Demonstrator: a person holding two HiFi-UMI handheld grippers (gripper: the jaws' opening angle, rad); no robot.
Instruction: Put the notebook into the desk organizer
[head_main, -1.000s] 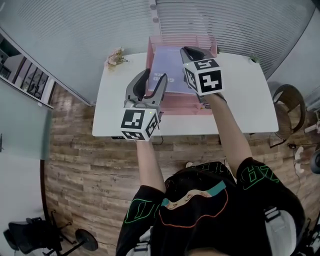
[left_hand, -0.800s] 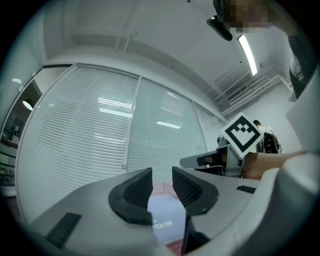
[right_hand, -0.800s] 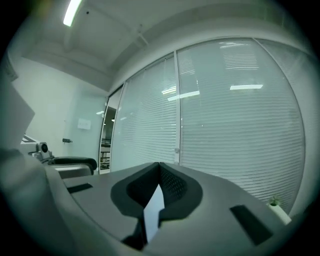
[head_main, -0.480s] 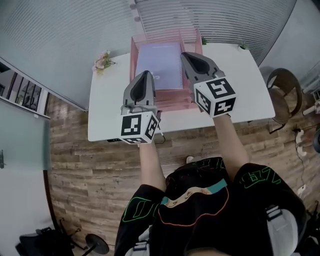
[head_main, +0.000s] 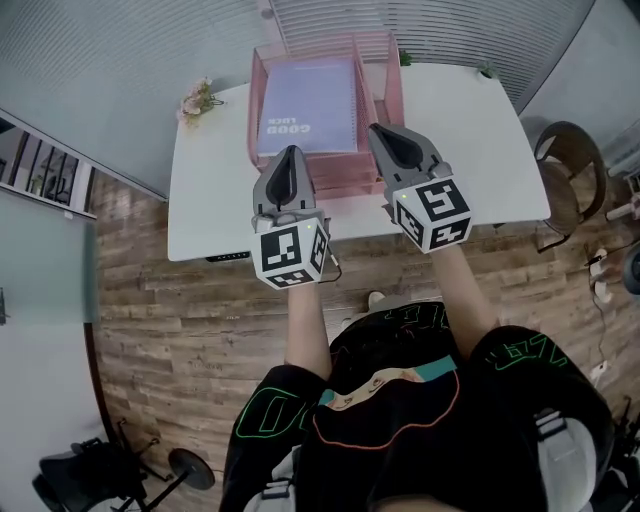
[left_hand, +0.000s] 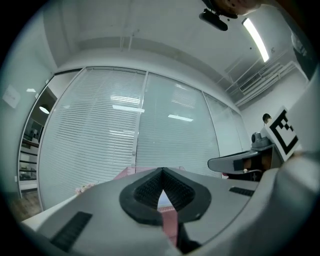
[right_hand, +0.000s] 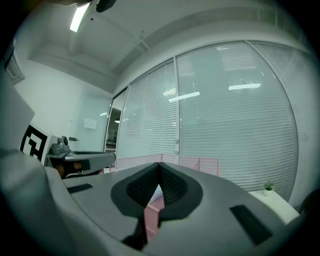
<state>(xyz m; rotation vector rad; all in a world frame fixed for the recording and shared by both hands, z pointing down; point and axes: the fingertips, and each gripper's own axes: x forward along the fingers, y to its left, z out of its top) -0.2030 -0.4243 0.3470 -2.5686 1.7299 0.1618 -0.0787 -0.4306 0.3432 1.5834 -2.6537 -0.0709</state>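
Lilac spiral notebook (head_main: 308, 105) lies in pink wire desk organizer (head_main: 345, 186), apparently delivered; left hand-held gripper (head_main: 290, 156) and right hand-held gripper (head_main: 386, 136) hover nearside, pressed together, empty.

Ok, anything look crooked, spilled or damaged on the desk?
Nothing stands out. The notebook lies flat and square in the pink desk organizer; the left gripper and right gripper are shut, holding nothing.

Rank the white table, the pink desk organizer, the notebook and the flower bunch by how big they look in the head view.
Largest to smallest:
1. white table
2. pink desk organizer
3. notebook
4. flower bunch
All rest at table level, so nearness to the camera hardly skews this.
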